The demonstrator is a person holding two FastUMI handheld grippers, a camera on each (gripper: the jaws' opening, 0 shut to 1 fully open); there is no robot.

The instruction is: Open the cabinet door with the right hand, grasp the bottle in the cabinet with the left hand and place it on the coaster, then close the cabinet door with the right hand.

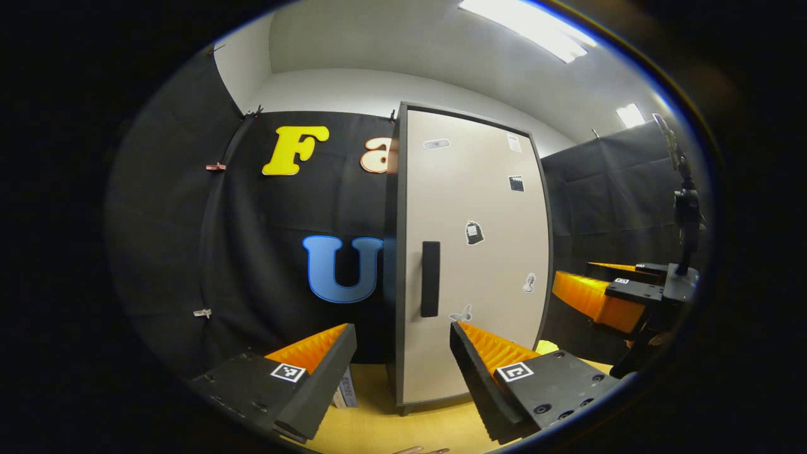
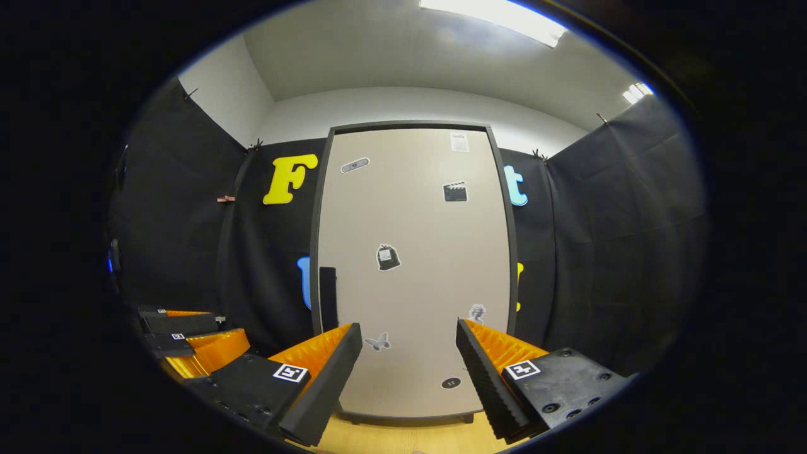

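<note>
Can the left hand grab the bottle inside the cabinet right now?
Probably not. The cabinet door is shut, so the inside is hidden. The left hand-held gripper is open and empty in front of it. The right hand-held gripper would first need to pull the handle.

A light wooden table (image 1: 372, 429) carries an upright cabinet (image 1: 473, 265) with its door closed, standing on short feet directly ahead of the left gripper's (image 1: 403, 366) spread fingers. Beside that gripper's left finger, a small boxlike item (image 1: 345, 389) rests on the table against the cabinet's base. In the right gripper view, the table (image 2: 391, 438) shows below the cabinet (image 2: 413, 271).
</note>
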